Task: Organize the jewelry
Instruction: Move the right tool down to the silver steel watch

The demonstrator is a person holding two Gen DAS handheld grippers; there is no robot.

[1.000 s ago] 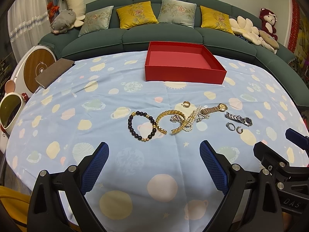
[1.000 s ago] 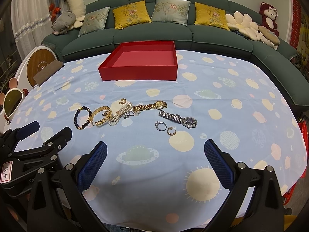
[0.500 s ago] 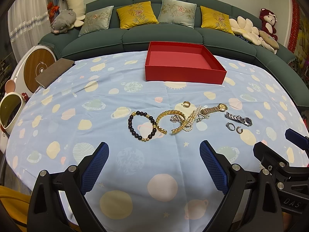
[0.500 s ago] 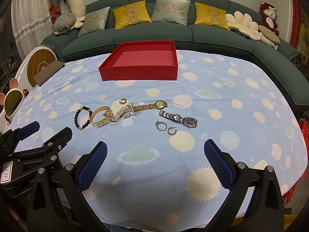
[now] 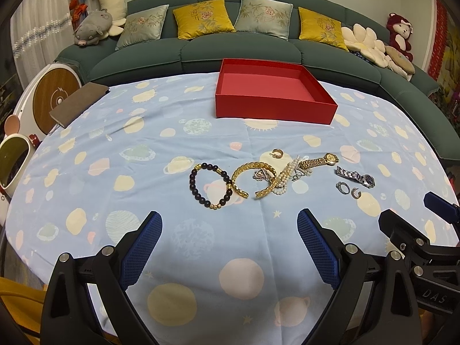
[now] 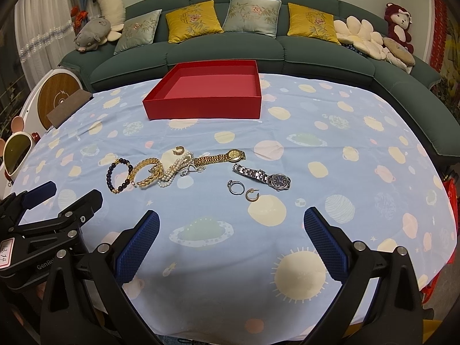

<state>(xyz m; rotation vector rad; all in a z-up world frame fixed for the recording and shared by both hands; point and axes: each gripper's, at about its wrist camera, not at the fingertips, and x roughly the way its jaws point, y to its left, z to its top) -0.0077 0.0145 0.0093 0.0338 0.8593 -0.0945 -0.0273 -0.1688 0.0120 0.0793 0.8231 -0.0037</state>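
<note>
Both tools hover above the near edge of the desk (image 5: 86,149). The left hand-held gripper (image 5: 230,247) stands wide and empty, and so does the right hand-held gripper (image 6: 231,244). Ahead of the left one lie a beaded bracelet (image 5: 210,185), gold bangle (image 5: 253,179) and pearls (image 5: 283,179); ahead of the right one, a silver watch (image 6: 263,176) and two rings (image 6: 236,187). The red box (image 6: 207,93) sits well beyond them, open.

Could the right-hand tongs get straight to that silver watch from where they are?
Probably yes. The right tongs hang open and empty, the silver watch lies alone on the tablecloth ahead, and only bare cloth lies between them.
</note>
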